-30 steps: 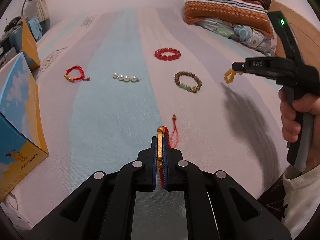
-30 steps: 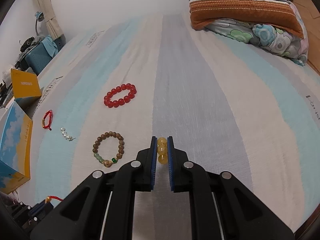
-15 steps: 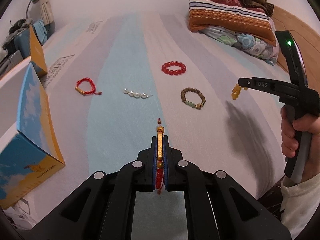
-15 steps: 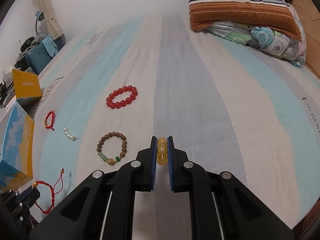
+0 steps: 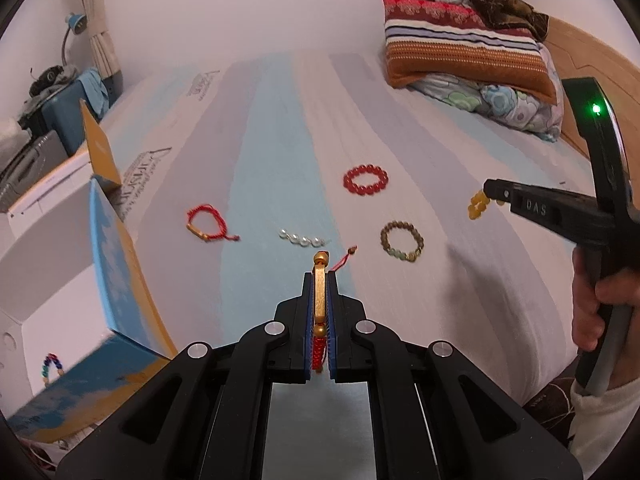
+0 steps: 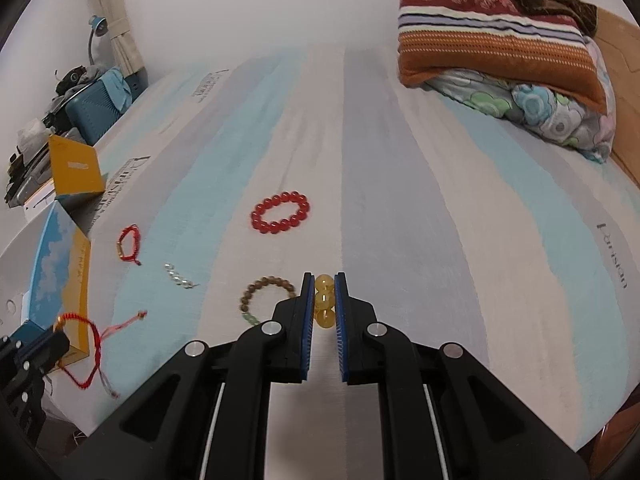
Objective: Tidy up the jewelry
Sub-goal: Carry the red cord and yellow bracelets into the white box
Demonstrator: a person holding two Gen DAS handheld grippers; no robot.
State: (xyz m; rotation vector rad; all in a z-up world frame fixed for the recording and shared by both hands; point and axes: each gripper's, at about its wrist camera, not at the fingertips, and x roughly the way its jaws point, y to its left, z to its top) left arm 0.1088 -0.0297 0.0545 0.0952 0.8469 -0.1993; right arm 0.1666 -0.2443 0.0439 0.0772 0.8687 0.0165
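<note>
The left gripper (image 5: 320,312) is closed on a red cord bracelet (image 5: 320,300) with a gold bar, which stands on edge between the pads; the cord loop hangs free below the jaws (visible from the right wrist view). The right gripper (image 6: 324,304) is closed on a yellow bead bracelet (image 6: 324,300), three beads showing between the pads. Both pieces are held clear of the bed (image 6: 440,220), likely for carrying to storage.

Four pieces lie on the bed toward its left edge: a second red cord bracelet (image 5: 206,224), a short pearl strand (image 5: 302,238), a brown bead bracelet (image 5: 402,241) and, farther toward the head of the bed, a red bead bracelet (image 5: 366,179).

A blue and yellow box (image 5: 116,280) stands open at the left edge; a multicoloured bead piece (image 5: 52,368) shows beside it. This box is probably the destination.
</note>
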